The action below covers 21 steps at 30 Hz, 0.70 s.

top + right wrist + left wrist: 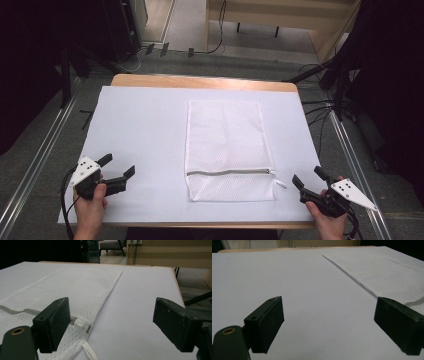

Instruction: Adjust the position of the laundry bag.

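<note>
Between wide-spread left gripper (118,167) and right gripper (308,177), flat mesh bag (227,145).

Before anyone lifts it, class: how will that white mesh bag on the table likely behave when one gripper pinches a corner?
The mesh bag lies thin and flat, so it will probably droop and fold rather than hold shape. Its open weave suggests it is light. The zipper near one end may make that end hang lower.
</note>
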Each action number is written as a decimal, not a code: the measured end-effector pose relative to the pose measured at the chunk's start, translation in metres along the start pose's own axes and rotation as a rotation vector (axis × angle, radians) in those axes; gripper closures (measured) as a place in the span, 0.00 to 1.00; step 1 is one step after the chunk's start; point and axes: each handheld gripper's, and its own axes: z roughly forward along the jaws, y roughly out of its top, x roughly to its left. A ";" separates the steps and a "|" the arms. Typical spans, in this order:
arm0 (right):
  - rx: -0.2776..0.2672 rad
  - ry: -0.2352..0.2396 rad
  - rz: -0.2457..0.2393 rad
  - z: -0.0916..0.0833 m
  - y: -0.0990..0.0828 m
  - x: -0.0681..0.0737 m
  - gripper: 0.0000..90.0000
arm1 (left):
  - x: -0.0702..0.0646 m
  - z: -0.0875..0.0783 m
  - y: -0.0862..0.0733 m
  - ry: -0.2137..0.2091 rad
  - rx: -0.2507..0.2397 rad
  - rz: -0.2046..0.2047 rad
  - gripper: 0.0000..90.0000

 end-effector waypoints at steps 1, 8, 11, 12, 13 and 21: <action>0.000 0.000 0.001 0.001 0.000 0.000 0.17 | -0.002 0.001 0.001 0.004 -0.003 -0.001 0.10; 0.004 0.001 -0.003 0.003 0.000 0.002 0.17 | -0.023 0.022 0.013 -0.064 0.008 0.023 0.15; 0.000 0.005 -0.013 0.003 0.001 0.003 0.18 | -0.034 0.036 0.019 -0.094 0.024 0.045 0.15; 0.001 0.005 -0.012 0.003 0.001 0.003 0.18 | -0.038 0.041 0.022 -0.104 0.033 0.056 0.15; 0.003 0.006 -0.011 0.003 0.001 0.003 0.18 | -0.041 0.045 0.024 -0.116 0.039 0.061 0.15; 0.006 0.013 -0.011 0.002 0.000 0.003 0.19 | -0.071 0.090 0.034 -0.164 0.108 0.093 0.15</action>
